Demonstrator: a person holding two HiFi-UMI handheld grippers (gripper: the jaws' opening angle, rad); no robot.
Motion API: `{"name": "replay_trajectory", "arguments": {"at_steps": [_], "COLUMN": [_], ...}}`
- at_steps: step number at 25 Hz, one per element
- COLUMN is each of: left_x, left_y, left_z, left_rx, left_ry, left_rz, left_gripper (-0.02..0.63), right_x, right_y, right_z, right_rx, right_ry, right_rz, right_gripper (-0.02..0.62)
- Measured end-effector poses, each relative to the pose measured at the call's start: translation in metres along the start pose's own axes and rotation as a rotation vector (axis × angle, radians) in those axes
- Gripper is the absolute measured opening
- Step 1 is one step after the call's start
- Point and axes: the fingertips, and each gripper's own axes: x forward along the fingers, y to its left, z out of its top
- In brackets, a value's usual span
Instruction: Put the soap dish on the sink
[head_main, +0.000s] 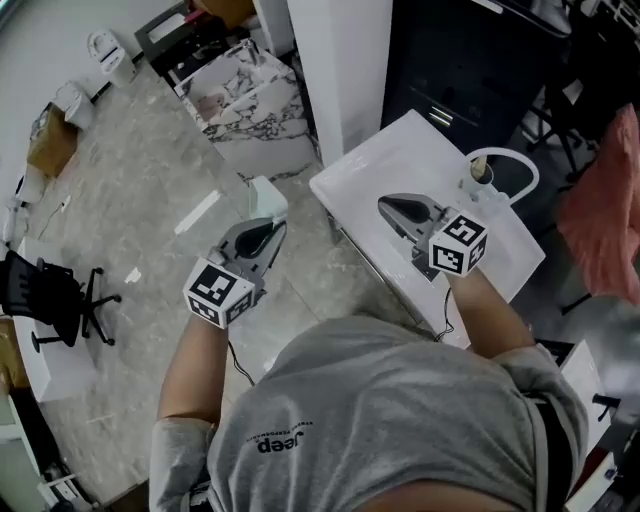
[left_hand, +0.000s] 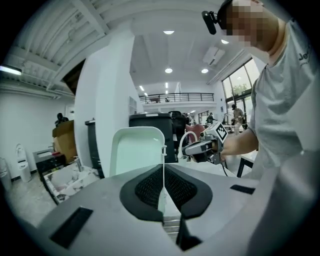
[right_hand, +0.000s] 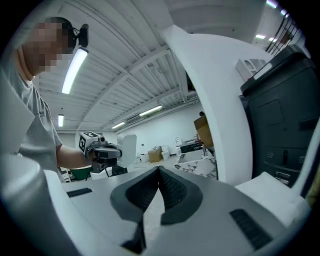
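My left gripper is held over the floor, left of the white sink, and is shut on the rim of a pale green-white soap dish. In the left gripper view the soap dish stands upright, with its edge pinched in that gripper. My right gripper hovers over the sink top near the curved white faucet. In its own view the right gripper is shut with nothing between the pads. That view also takes in the left gripper and the soap dish.
A white pillar and a dark cabinet stand behind the sink. A marble-patterned box sits on the floor at the back, and a black office chair at the left. A pink cloth hangs at the right.
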Motion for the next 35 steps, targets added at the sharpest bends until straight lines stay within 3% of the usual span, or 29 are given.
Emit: {"name": "replay_trajectory", "arguments": {"at_steps": [5,10,19,28,35], "left_x": [0.11,0.203,0.315,0.39,0.437], "left_y": [-0.039,-0.107,-0.241,-0.355,-0.412], "left_z": [0.018,0.028,0.035,0.008,-0.05], "left_rx": [0.074,0.171,0.34,0.472,0.644], "left_ry": [0.036,0.072,0.121,0.176,0.305], "left_rz": [-0.184,-0.373,-0.718,-0.964,-1.072], "left_gripper": [0.017,0.017,0.017,0.017,0.017], "right_x": [-0.075,-0.151,-0.283,-0.397,-0.45], "right_y": [-0.056,-0.096,-0.136,-0.143,-0.139], "right_z": [-0.016,-0.035,-0.069,-0.113,-0.153], "right_rx": [0.05,0.092,0.181,0.261,0.325], "right_ry": [-0.032,-0.063,-0.141,-0.198,-0.21], "right_rz": [-0.148,-0.27,-0.511,-0.737,-0.856], "right_gripper": [0.058,0.058,0.058,0.058,0.058]}}
